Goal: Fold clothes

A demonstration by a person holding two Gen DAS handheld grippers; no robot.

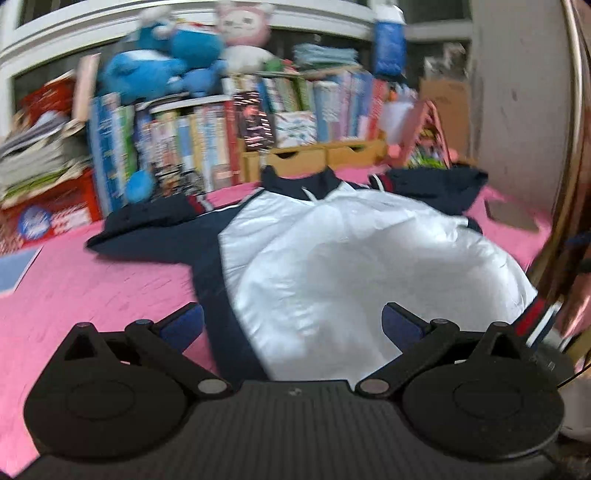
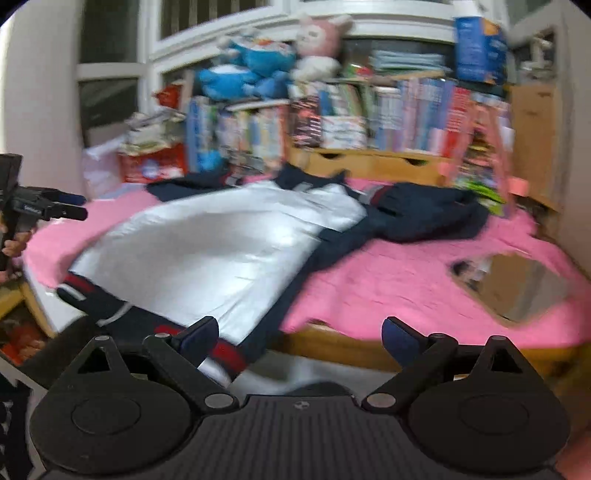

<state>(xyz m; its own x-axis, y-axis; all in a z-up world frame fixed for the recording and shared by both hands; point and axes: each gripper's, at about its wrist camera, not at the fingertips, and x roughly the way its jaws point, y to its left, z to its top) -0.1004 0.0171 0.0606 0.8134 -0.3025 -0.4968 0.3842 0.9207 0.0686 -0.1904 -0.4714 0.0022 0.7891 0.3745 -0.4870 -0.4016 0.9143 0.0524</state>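
A pink cloth (image 1: 92,280) covers the tabletop (image 2: 332,350), whose wooden edge shows below it. One jacket (image 1: 332,258), white-bodied with navy sleeves, lies spread flat on the cloth, collar toward a crowded bookshelf (image 1: 221,140) at the back. On top of the books sit three plush toys: two blue (image 1: 155,62) and one pink (image 1: 243,26). The left claw (image 1: 291,325) hovers wide over the hem, empty. The right claw (image 2: 299,336) gapes wide at the table's edge, gripping nothing.
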